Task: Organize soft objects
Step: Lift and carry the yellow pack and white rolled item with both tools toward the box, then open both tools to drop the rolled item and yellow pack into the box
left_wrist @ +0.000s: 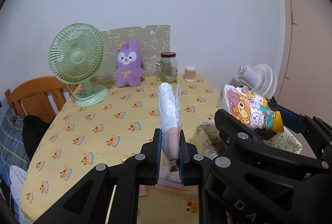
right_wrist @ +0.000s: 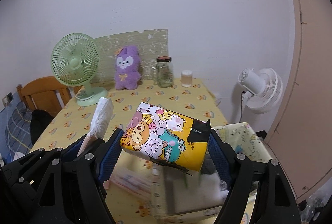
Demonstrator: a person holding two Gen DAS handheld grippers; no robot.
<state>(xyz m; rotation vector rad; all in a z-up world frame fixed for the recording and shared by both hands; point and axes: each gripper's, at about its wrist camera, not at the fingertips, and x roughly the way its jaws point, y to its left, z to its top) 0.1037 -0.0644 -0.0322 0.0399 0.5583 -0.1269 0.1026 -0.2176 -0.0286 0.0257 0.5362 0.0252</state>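
Tablecloth (left_wrist: 116, 120), yellow with cake prints, lies beyond the left gripper (left_wrist: 170, 147) clamping a plastic pack (left_wrist: 169, 112); the right gripper (right_wrist: 164, 147) grasps a cartoon tissue pack (right_wrist: 166, 136).

The cartoon-printed pack (right_wrist: 164, 136) is wrapped in glossy plastic film with black tape. The purple toy (left_wrist: 129, 64) is made of fluffy plush. The jar (left_wrist: 169, 67) is of clear glass.

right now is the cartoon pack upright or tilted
Tilted: the cartoon pack slants between the right hand-held gripper fingers, lifted above the table.

Both wrist views face the wall, sharing the table (left_wrist: 124, 112), perhaps side by side.
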